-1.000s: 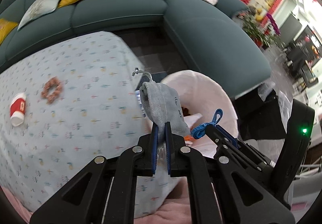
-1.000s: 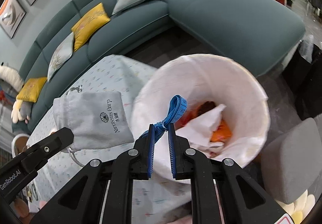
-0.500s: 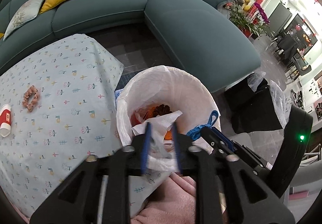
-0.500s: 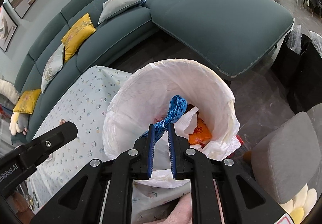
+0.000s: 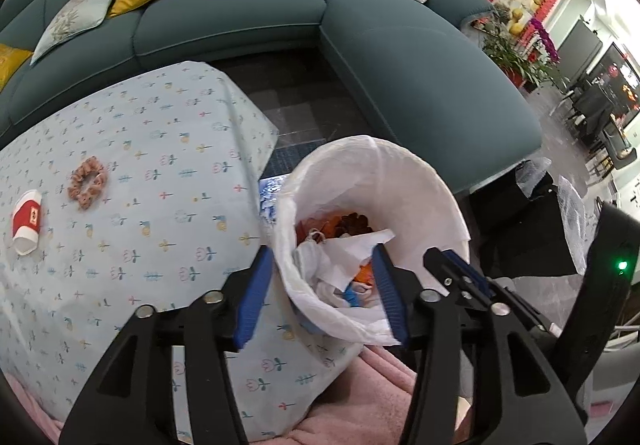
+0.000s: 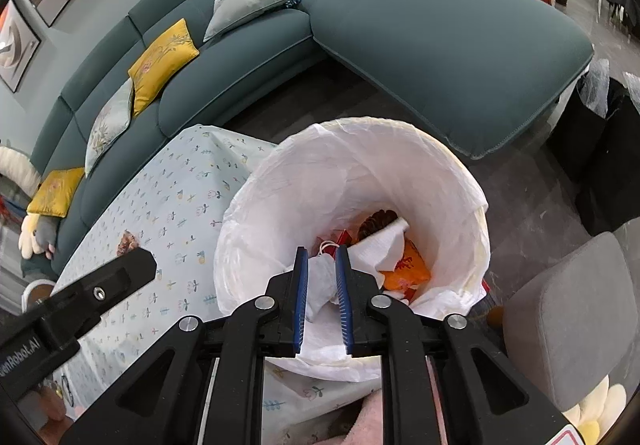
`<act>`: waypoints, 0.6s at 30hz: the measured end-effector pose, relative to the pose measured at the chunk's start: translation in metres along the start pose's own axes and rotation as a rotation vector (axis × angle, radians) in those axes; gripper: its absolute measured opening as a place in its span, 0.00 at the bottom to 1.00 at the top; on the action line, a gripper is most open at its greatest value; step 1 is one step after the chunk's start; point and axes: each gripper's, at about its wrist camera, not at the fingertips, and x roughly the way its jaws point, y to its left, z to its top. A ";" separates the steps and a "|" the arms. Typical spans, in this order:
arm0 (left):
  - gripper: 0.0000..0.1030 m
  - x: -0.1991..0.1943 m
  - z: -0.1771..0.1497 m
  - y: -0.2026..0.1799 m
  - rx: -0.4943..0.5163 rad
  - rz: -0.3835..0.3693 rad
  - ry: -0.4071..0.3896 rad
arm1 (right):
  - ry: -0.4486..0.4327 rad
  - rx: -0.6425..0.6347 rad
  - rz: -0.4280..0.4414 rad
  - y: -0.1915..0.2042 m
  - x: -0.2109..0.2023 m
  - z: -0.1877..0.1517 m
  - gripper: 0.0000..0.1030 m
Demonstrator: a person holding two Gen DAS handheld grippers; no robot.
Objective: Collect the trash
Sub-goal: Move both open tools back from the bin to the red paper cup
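Observation:
A white-lined trash bin point(image 5: 404, 181) point(image 6: 452, 205) stands at the table's right edge. Inside it lie a grey drawstring pouch point(image 5: 310, 259) point(image 6: 320, 277), white paper, orange wrappers and a blue strap point(image 5: 351, 295). My left gripper point(image 5: 320, 293) hangs over the bin's near rim, its jaws opening wide with nothing between them. My right gripper point(image 6: 322, 293) point(image 5: 456, 269) is above the bin too, its jaws opening by a narrow gap, and no pad presses on anything. A red-and-white paper cup point(image 5: 27, 223) lies on its side at the table's left.
The table wears a light blue flowered cloth point(image 5: 160, 173), with a pink scrunchie point(image 5: 88, 184) on it. A teal corner sofa point(image 5: 420, 77) curves behind. Black bags point(image 5: 520, 213) and a grey pouffe point(image 6: 560, 321) stand right of the bin. Pink fabric point(image 5: 360, 401) shows below.
The left gripper let go of the grey pouch, which now lies in the bin, and its jaws spread. The blue strap has left the right jaws, which have parted slightly.

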 end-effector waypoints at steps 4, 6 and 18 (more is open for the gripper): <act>0.56 -0.002 -0.001 0.012 -0.028 0.015 -0.008 | -0.006 -0.010 -0.003 0.009 0.000 0.001 0.24; 0.57 -0.004 -0.001 0.019 -0.042 0.022 -0.007 | -0.005 -0.019 -0.004 0.015 0.000 0.001 0.25; 0.60 -0.016 -0.009 0.067 -0.131 0.047 -0.019 | 0.004 -0.081 -0.003 0.053 0.001 -0.005 0.34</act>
